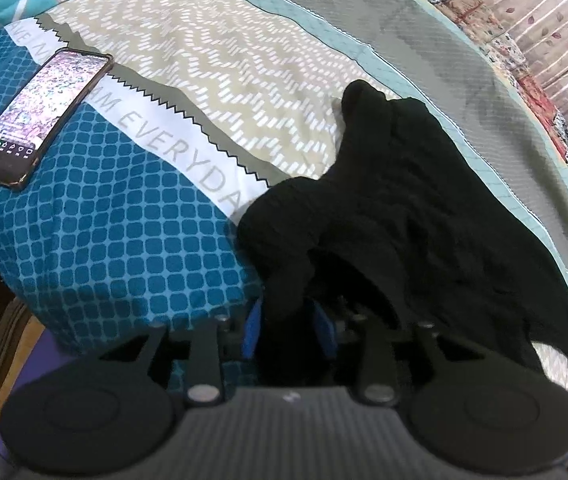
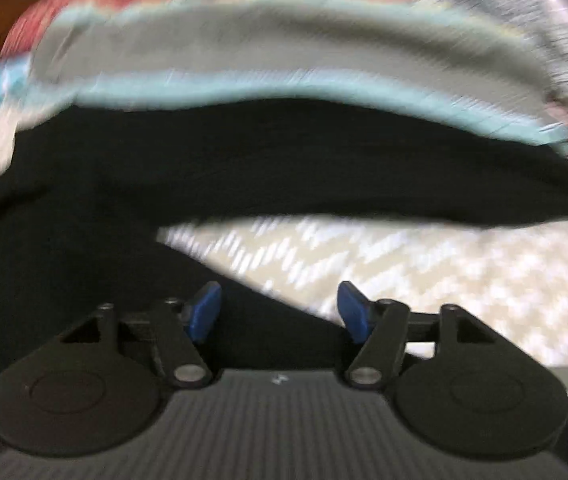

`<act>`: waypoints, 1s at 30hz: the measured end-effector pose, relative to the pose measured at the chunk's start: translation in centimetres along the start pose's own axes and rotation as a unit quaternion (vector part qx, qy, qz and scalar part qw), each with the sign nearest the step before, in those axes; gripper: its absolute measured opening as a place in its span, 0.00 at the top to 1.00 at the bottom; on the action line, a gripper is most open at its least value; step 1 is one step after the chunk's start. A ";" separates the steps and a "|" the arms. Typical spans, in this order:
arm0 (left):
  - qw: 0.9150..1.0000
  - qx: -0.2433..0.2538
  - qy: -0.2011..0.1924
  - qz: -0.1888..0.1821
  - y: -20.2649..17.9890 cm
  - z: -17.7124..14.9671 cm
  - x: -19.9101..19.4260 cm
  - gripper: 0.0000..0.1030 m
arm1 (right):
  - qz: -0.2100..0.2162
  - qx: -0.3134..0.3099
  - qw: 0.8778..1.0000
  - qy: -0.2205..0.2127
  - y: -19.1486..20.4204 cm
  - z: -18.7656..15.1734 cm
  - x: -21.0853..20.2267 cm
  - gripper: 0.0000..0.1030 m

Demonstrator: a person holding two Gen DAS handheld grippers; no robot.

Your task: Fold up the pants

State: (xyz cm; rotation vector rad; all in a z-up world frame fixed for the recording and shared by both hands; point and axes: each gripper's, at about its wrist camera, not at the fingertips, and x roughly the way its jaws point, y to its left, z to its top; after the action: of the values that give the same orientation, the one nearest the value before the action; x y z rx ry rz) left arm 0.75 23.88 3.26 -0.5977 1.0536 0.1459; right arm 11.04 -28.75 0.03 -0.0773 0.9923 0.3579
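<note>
We see the black pants (image 1: 403, 208) heaped right of centre on the bed (image 1: 212, 80); our left hand-held gripper (image 1: 289, 324) pinches a fold, our right hand-held gripper (image 2: 280, 312) gapes empty.

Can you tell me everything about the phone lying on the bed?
The phone is a dark slab in a black case with worn, brownish corners. It lies flat, screen up, on the blue checked bedspread, its far end reaching the white lettered strip. The screen is lit, showing a speckled purplish picture with small icons along the near end. Nothing else touches it.
</note>
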 end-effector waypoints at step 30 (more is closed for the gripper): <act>0.918 0.348 -0.155 0.106 -17.5 12.9 5.5 0.48 | -0.151 0.412 0.892 -0.105 -23.3 12.9 -2.9 0.59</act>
State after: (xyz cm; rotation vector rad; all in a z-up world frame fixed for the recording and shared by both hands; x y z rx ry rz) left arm 20.35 15.23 9.98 0.1864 0.7825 0.0434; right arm 27.63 -48.47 7.26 0.5662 0.8323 -0.3549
